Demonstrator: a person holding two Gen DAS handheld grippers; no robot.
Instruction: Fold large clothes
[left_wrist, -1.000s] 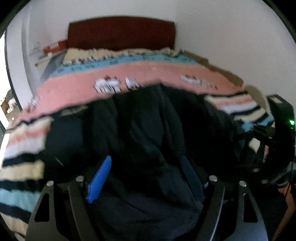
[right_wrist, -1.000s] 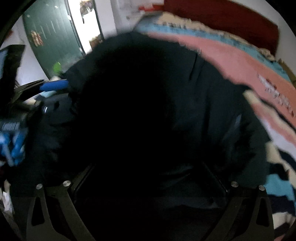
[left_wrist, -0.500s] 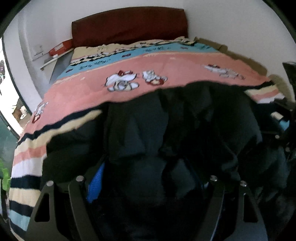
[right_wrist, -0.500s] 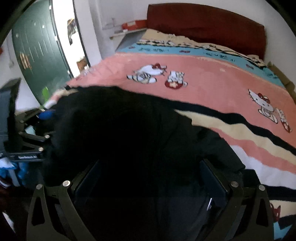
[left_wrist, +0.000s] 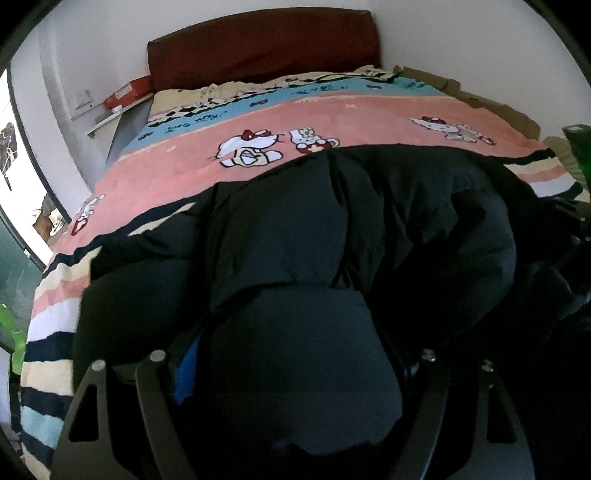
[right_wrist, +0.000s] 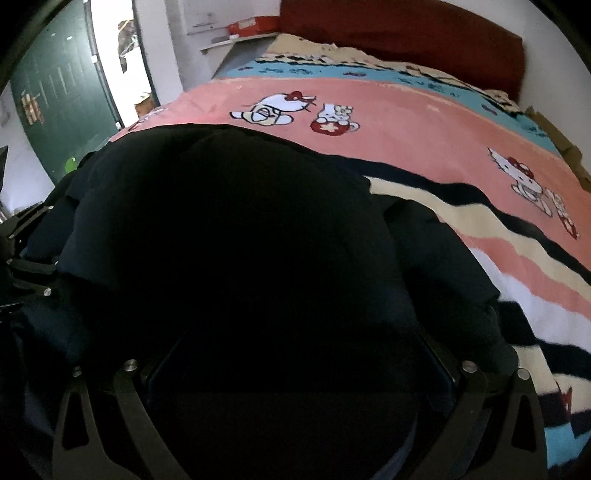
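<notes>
Black padded jacket (left_wrist: 317, 258) bunched over bed (left_wrist: 332, 118), fills left tool (left_wrist: 291, 373) and right tool (right_wrist: 295, 369); grip state indiscernible, presumably spreading it.

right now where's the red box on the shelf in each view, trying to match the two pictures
Left wrist: the red box lies upper left, on the shelf left of the headboard.
Right wrist: the red box lies top centre, left of the headboard.
Shared landmark: the white cat picture on the pink blanket.
</notes>
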